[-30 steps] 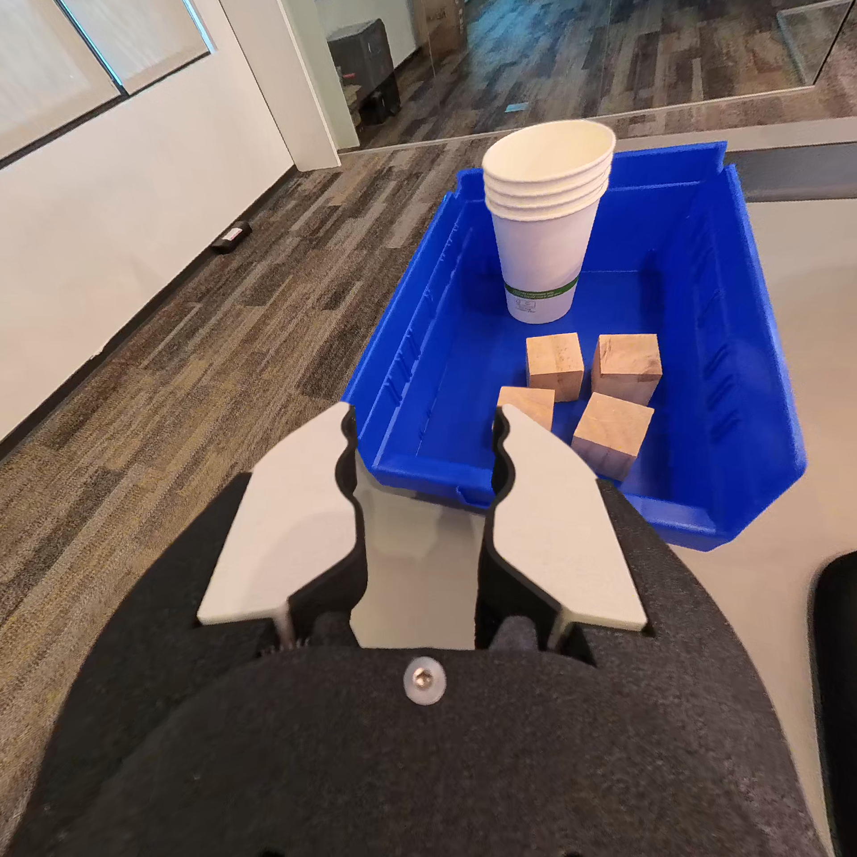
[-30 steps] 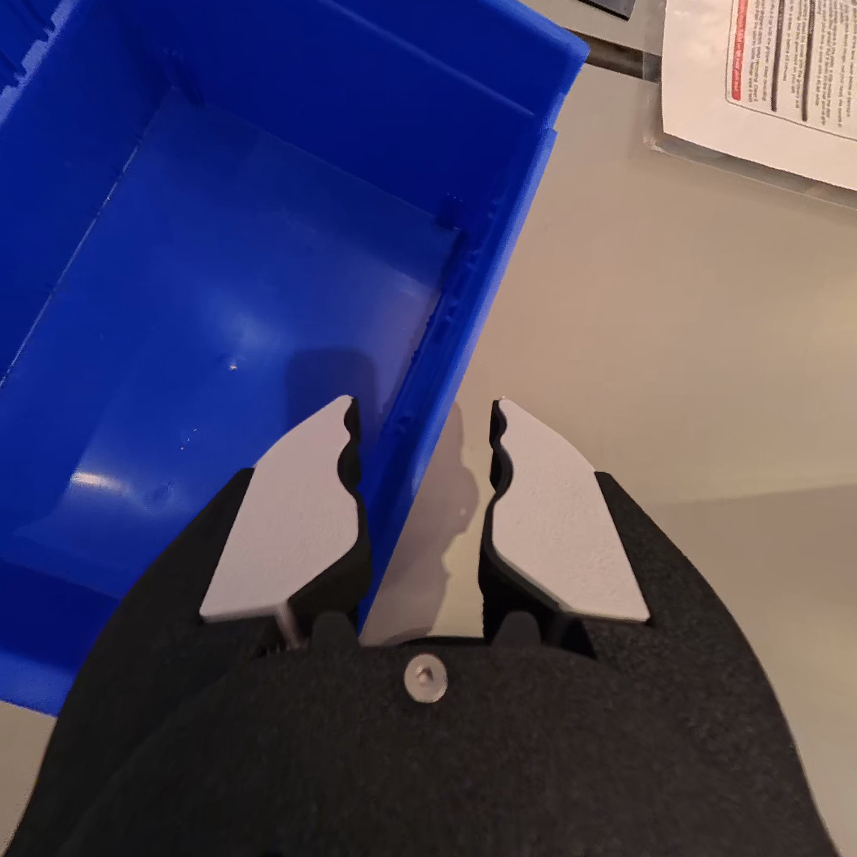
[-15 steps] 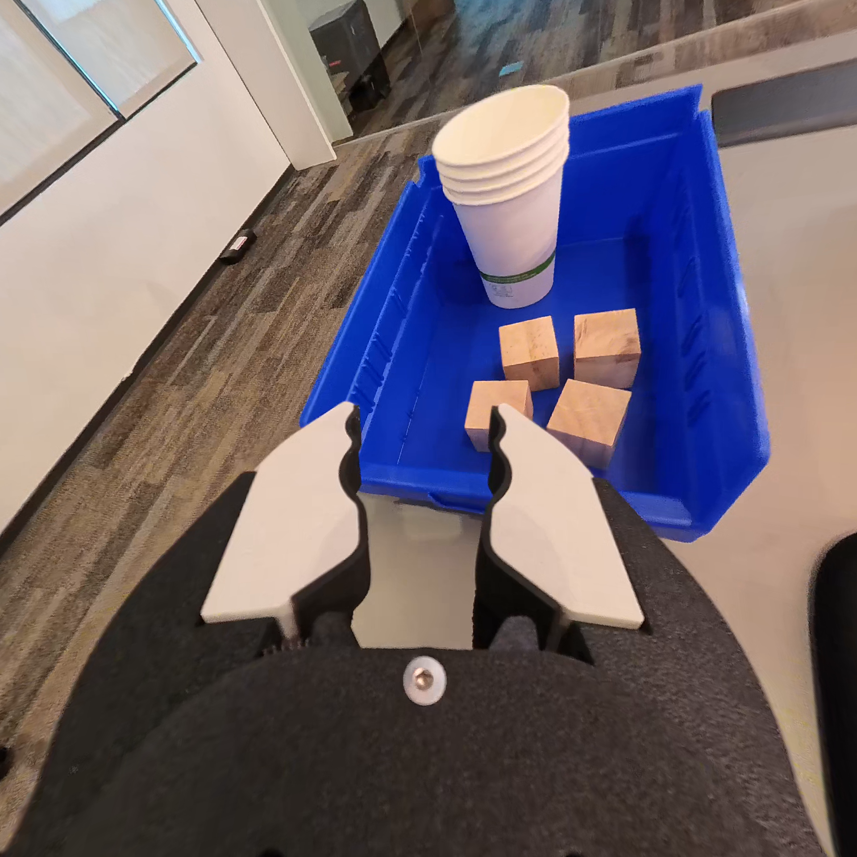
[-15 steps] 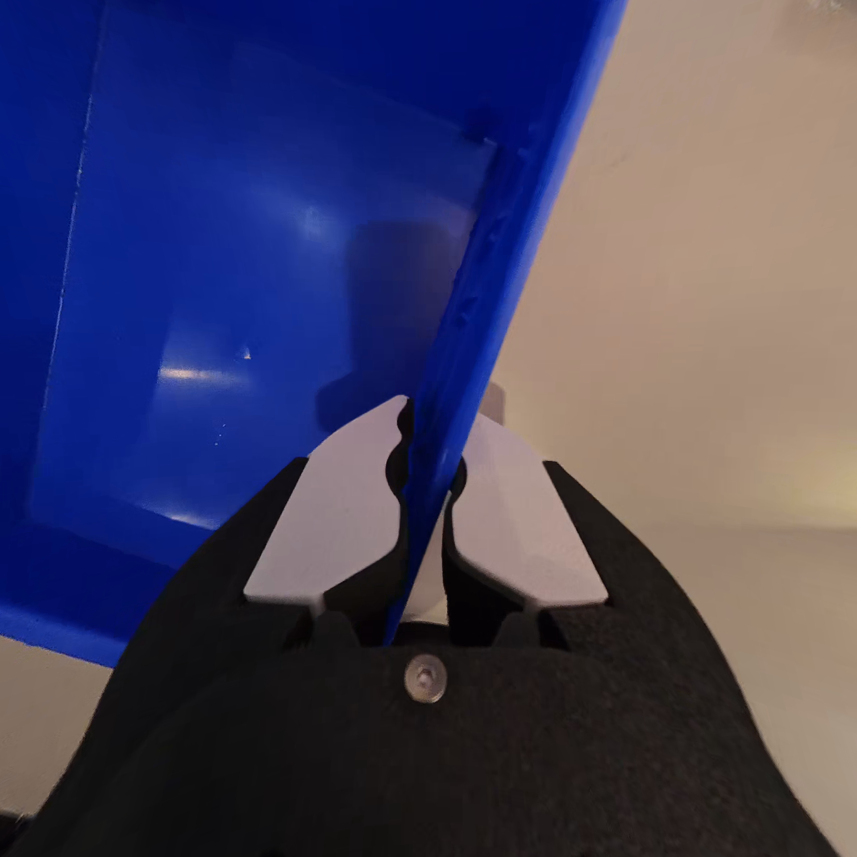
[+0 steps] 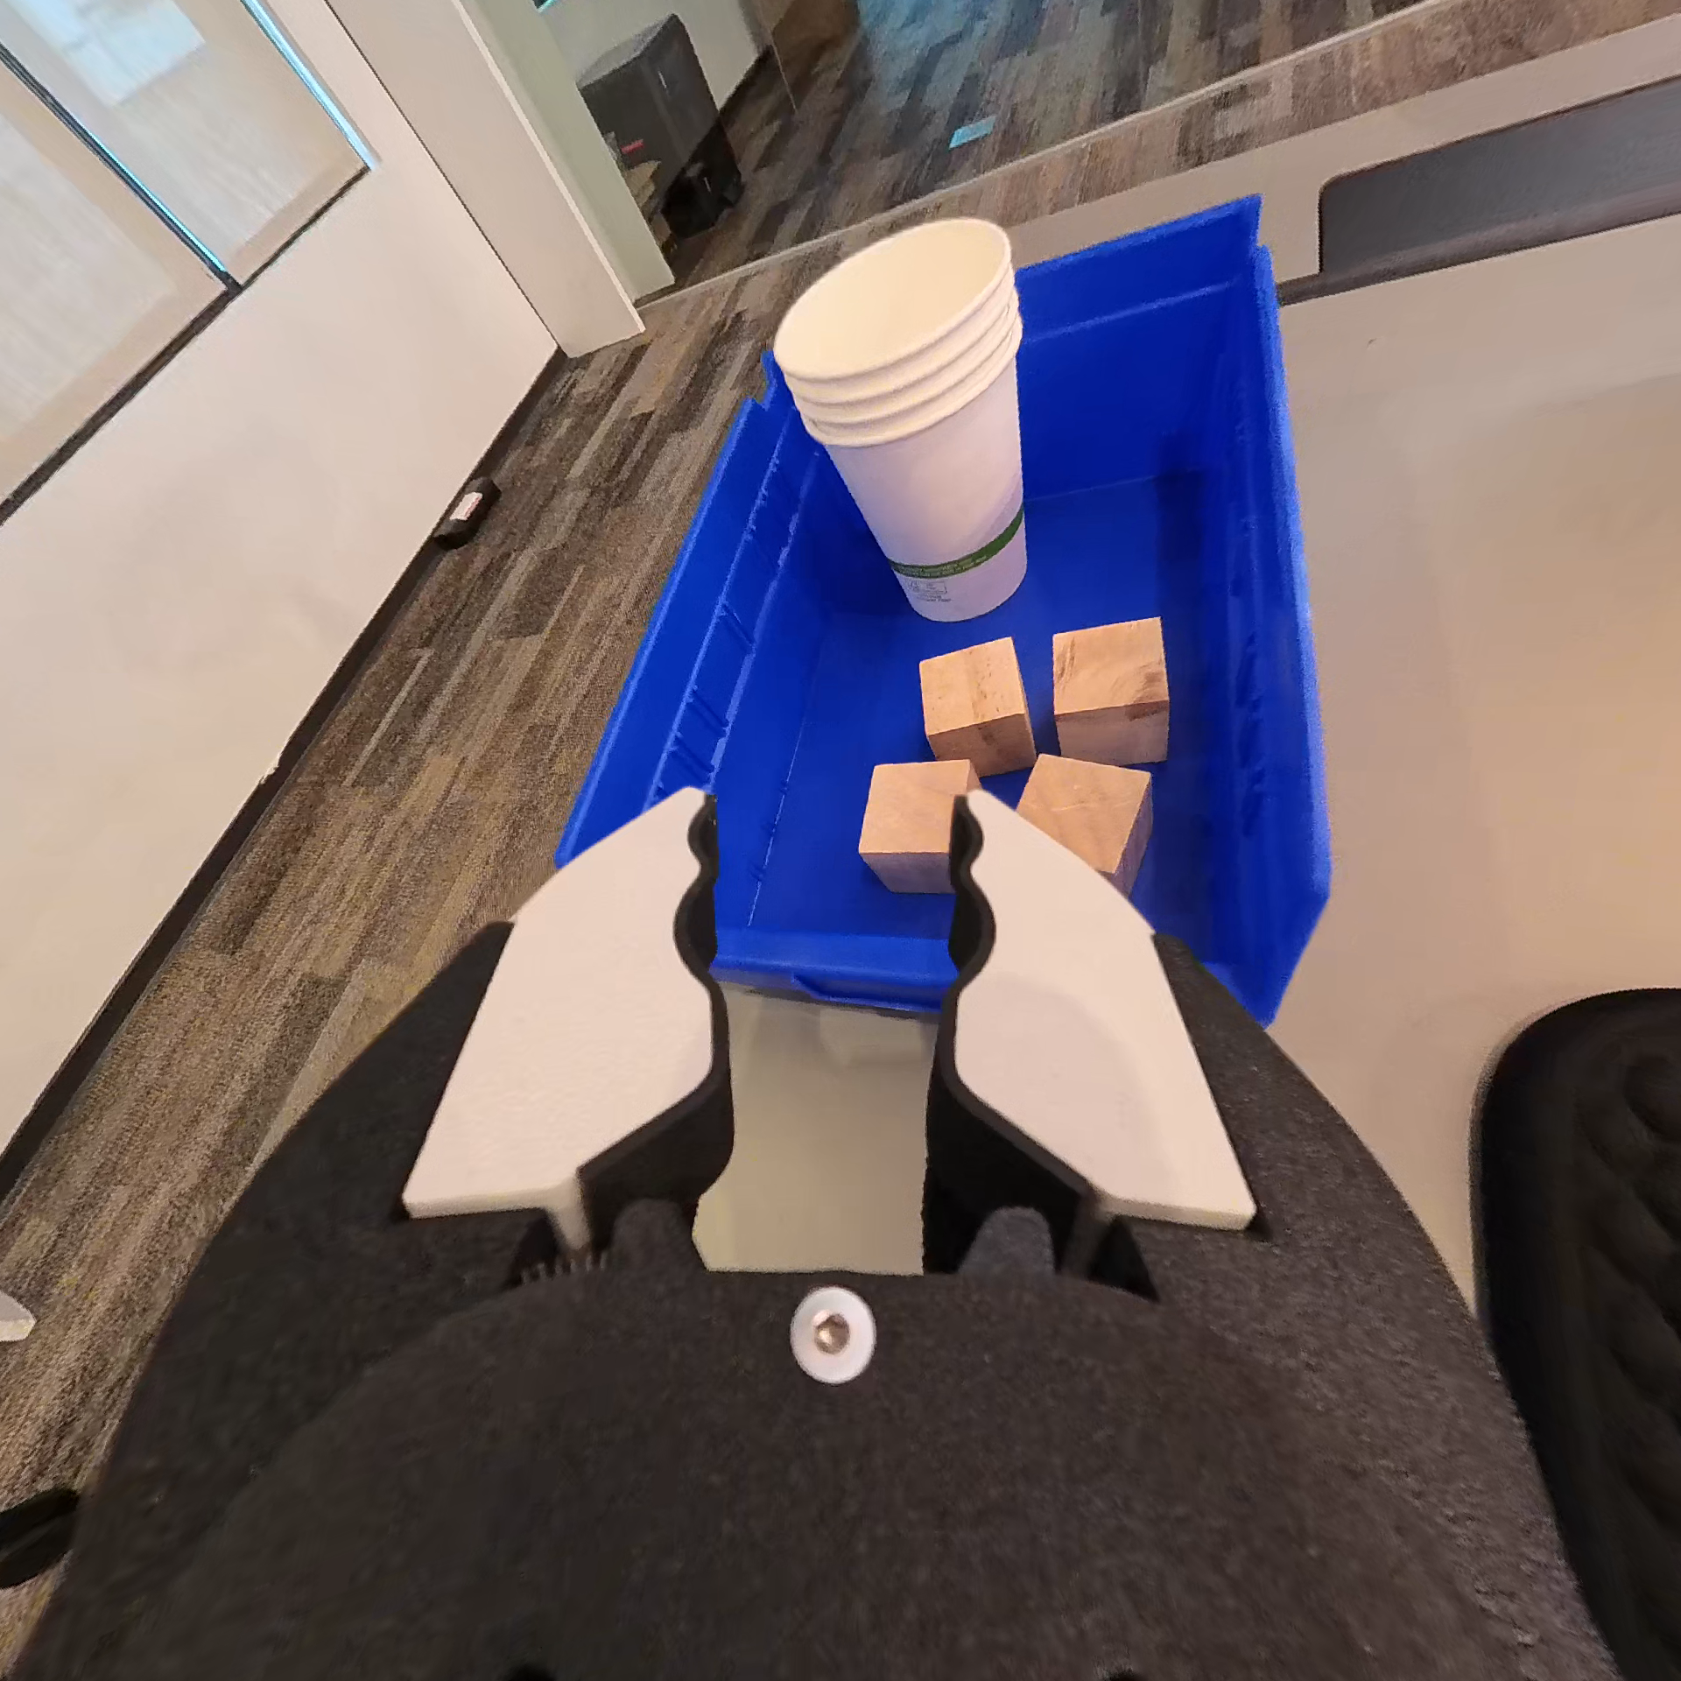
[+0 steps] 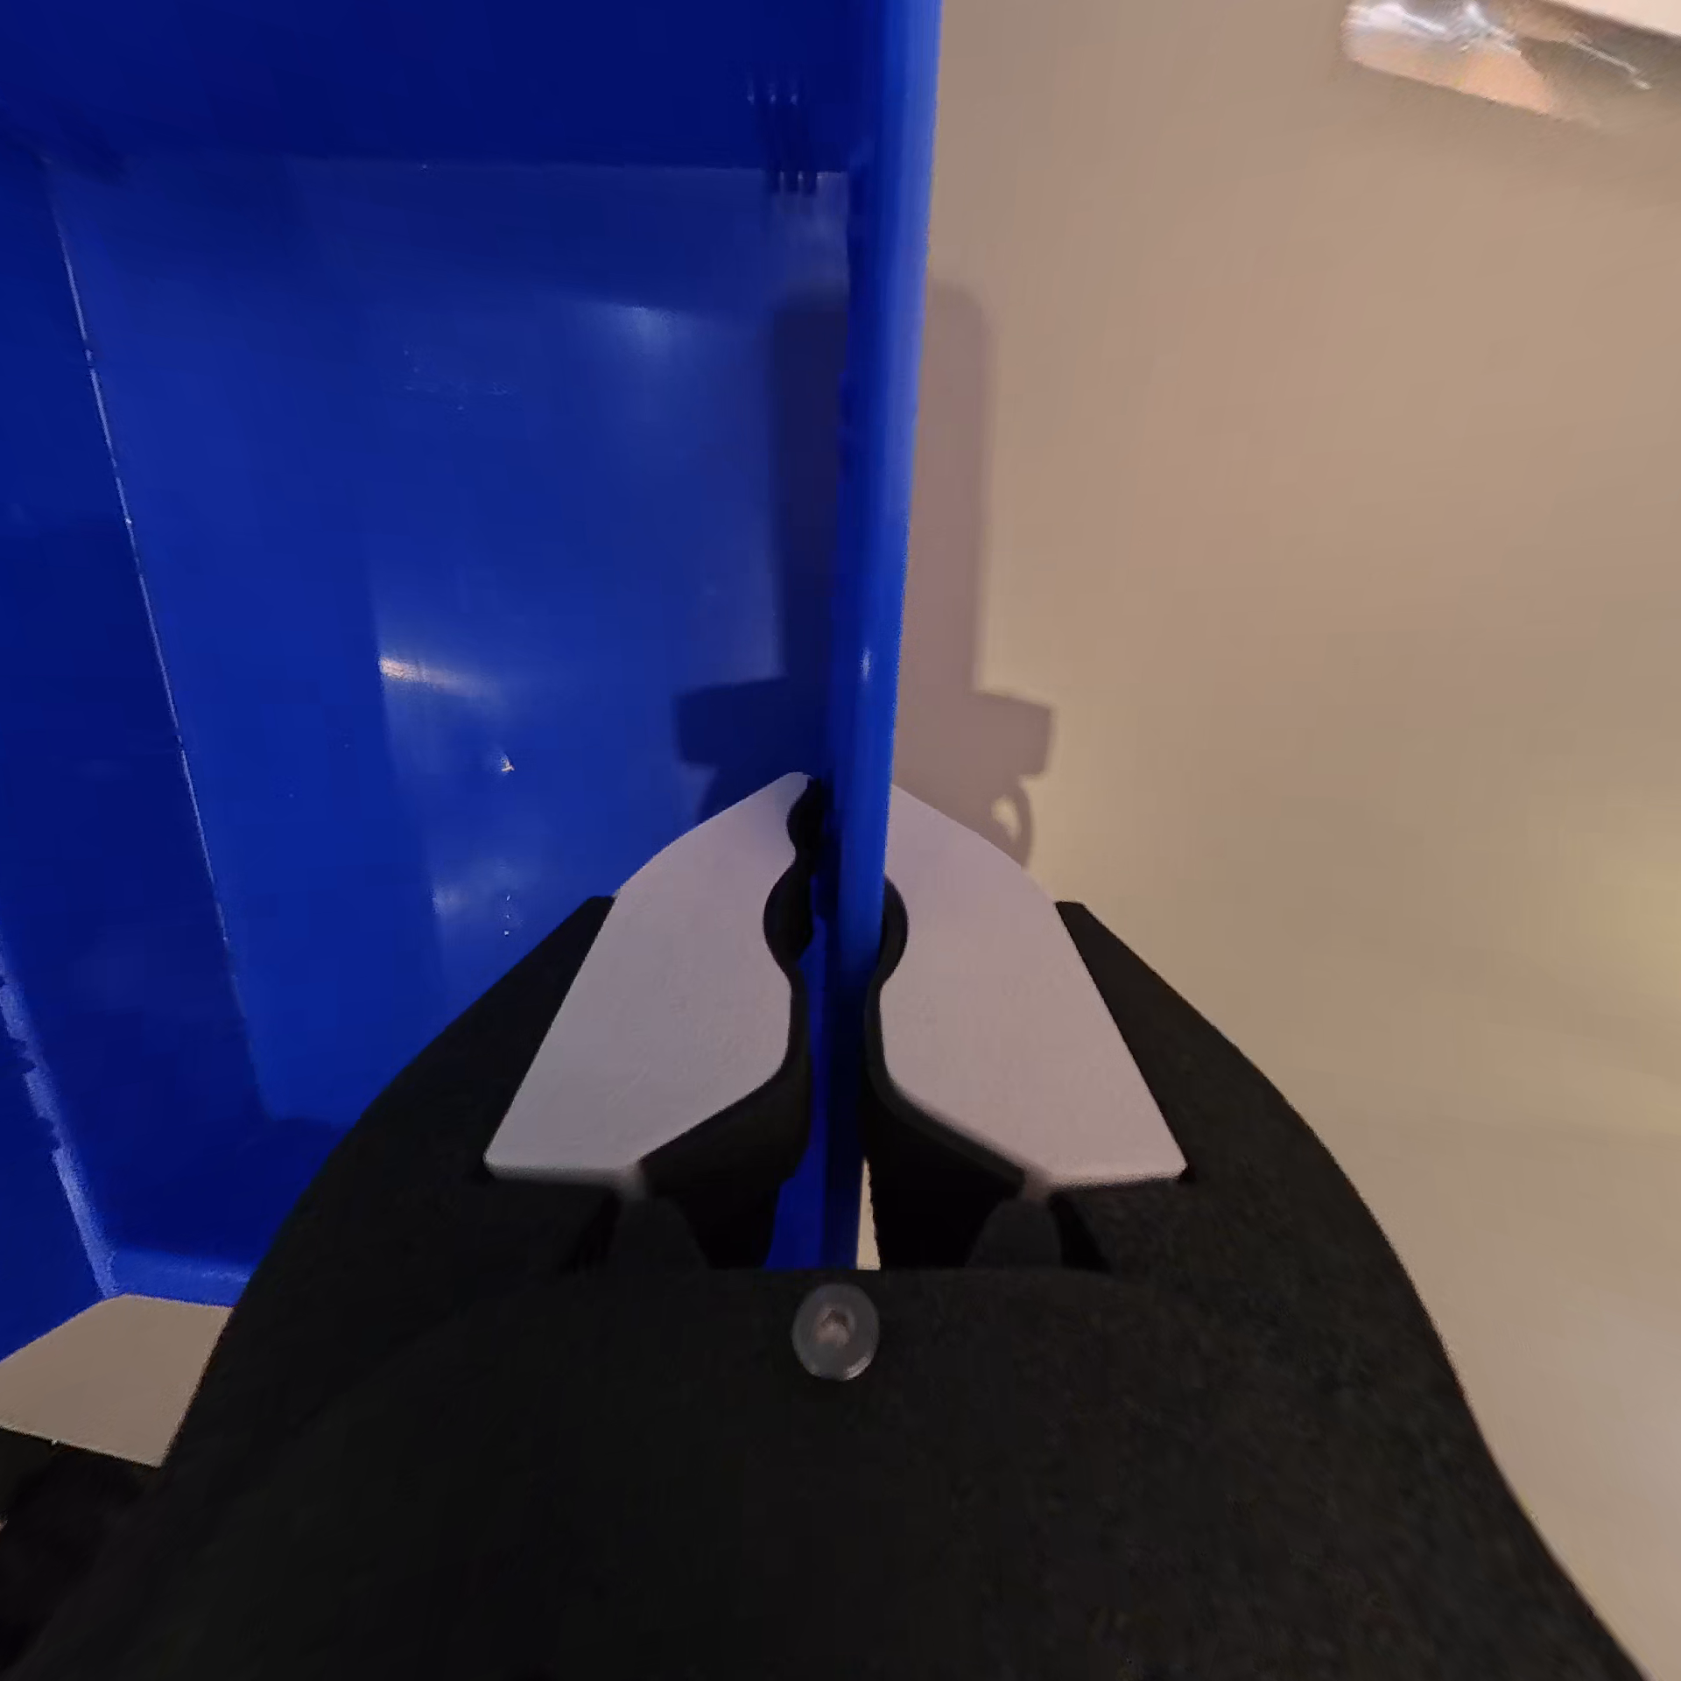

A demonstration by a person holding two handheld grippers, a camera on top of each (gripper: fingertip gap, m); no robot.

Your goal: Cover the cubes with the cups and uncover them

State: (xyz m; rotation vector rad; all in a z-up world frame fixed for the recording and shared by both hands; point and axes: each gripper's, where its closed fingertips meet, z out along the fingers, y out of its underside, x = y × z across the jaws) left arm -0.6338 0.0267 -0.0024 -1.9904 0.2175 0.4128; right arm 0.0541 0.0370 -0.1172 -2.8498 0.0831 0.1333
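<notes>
A stack of white paper cups [image 5: 919, 437] stands upright at the far end of a blue bin [image 5: 1273, 637] in the left wrist view. Several wooden cubes [image 5: 973, 700] lie loose on the bin floor in front of the stack. My left gripper [image 5: 832, 805] is open and empty, above the bin's near edge and apart from the cubes. In the right wrist view my right gripper [image 6: 850, 791] is shut on the thin side wall [image 6: 887, 455] of a blue bin whose visible inside [image 6: 455, 546] is empty. No cups or cubes show in that view.
The bin with the cups sits at the left edge of a beige table [image 5: 1455, 637], with carpeted floor [image 5: 364, 819] below. A dark grey pad [image 5: 1501, 200] lies at the back right. A black object [image 5: 1592, 1273] is at the right edge. A blurred sheet [image 6: 1501, 64] lies far right.
My right gripper closed from open onto the blue bin's side wall, and that wall now runs straight up the view. My left gripper stayed open and pulled back a little from the bin.
</notes>
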